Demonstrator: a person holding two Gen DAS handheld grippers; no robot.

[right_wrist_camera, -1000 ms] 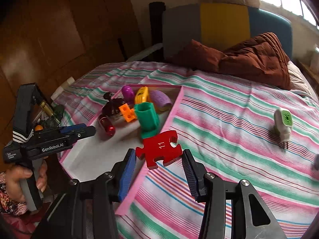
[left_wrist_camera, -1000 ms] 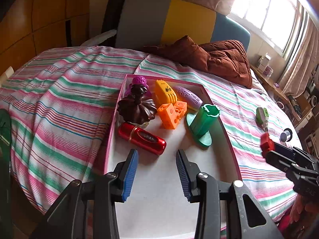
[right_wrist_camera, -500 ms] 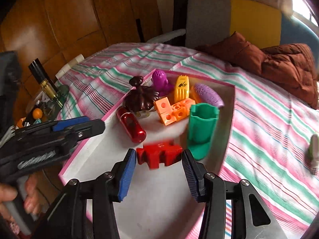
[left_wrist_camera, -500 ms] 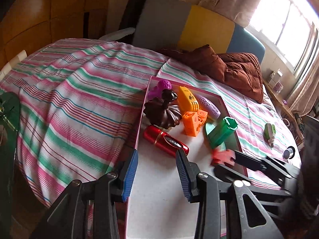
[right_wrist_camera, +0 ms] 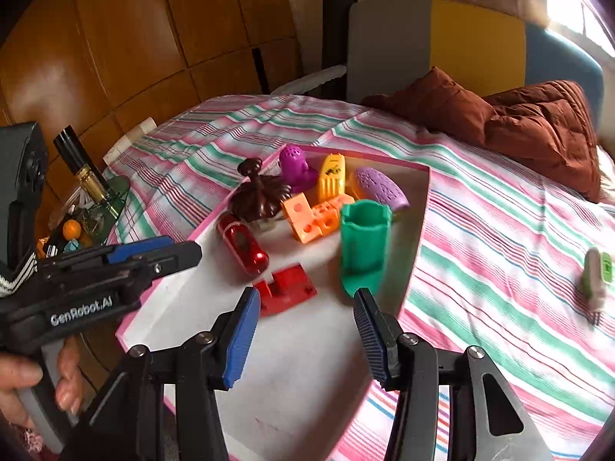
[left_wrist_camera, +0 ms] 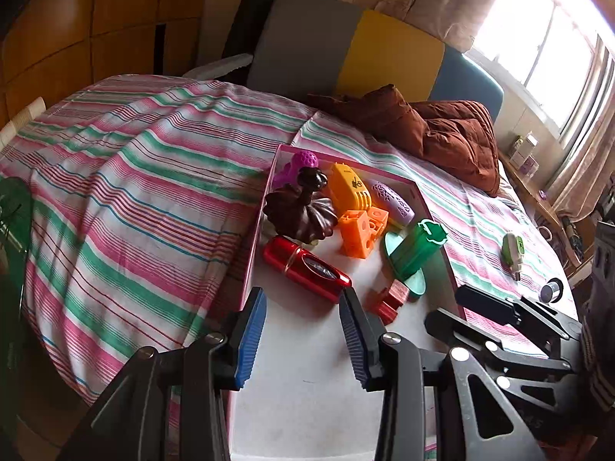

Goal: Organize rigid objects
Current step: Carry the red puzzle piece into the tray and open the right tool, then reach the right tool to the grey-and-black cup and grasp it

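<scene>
A red puzzle piece [right_wrist_camera: 286,288] [left_wrist_camera: 386,299] lies on the white floor of the pink-rimmed tray [right_wrist_camera: 419,230]. It sits just ahead of my right gripper [right_wrist_camera: 305,299], whose jaws are opening; neither pad presses on it. My left gripper [left_wrist_camera: 303,299] hovers open over the tray's near end with nothing between its fingers, close to a red cylinder [left_wrist_camera: 307,267]. The tray also holds a green cup-shaped piece [left_wrist_camera: 417,251], orange cubes [left_wrist_camera: 359,230], a dark brown ornament [left_wrist_camera: 303,211], a yellow piece [left_wrist_camera: 349,190], a purple oval [left_wrist_camera: 392,201] and a magenta figure [left_wrist_camera: 301,161].
The tray rests on a striped bedspread [left_wrist_camera: 134,199]. A green-and-white plug [left_wrist_camera: 513,247] and a small dark cylinder [left_wrist_camera: 551,290] lie on the bed to the right. A brown quilt [left_wrist_camera: 442,134] is heaped by the headboard. A glass shelf with bottles [right_wrist_camera: 84,192] stands left of the bed.
My right gripper carried the red puzzle piece leftward from the tray's rim to over the tray, then let it go; the piece now lies flat and the jaws stand wider. The left gripper kept its place.
</scene>
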